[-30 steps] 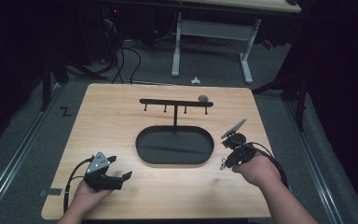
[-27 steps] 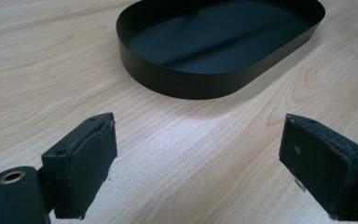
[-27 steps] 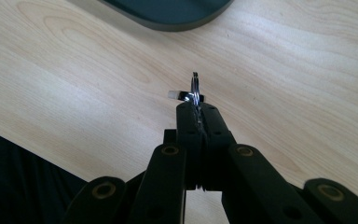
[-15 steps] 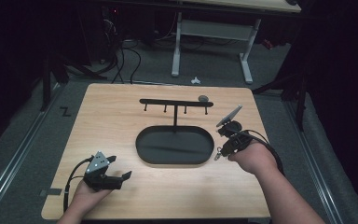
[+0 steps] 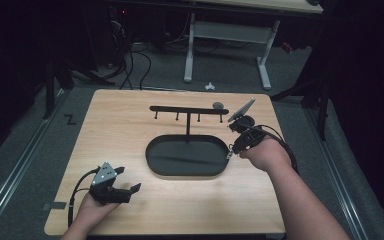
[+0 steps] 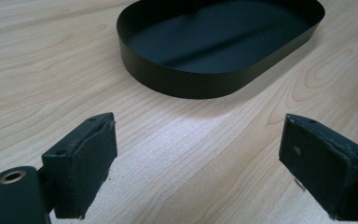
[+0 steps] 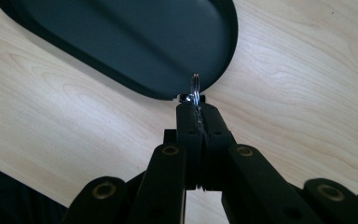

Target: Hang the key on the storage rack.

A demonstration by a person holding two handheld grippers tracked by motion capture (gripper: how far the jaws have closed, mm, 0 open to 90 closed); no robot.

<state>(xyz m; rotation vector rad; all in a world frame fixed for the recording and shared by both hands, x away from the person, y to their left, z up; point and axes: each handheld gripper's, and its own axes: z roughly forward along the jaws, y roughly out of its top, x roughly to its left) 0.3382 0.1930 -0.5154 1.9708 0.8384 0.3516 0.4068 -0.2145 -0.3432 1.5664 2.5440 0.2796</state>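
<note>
High view: right gripper (image 5: 229, 154) at right of centre, just by the right end of the black oval tray (image 5: 156, 159), below the hook rack (image 5: 188, 111); left gripper (image 5: 128, 180) at lower left, parted halfway and empty. Left gripper view: pads wide apart over bare table (image 6: 37, 84), tray at top. Right gripper view: jaws clamped flat on a thin metal key ring (image 7: 195, 88), centre frame, over the tray's rim. Probably light, stiff, slippery; best pinched across the wire.
</note>
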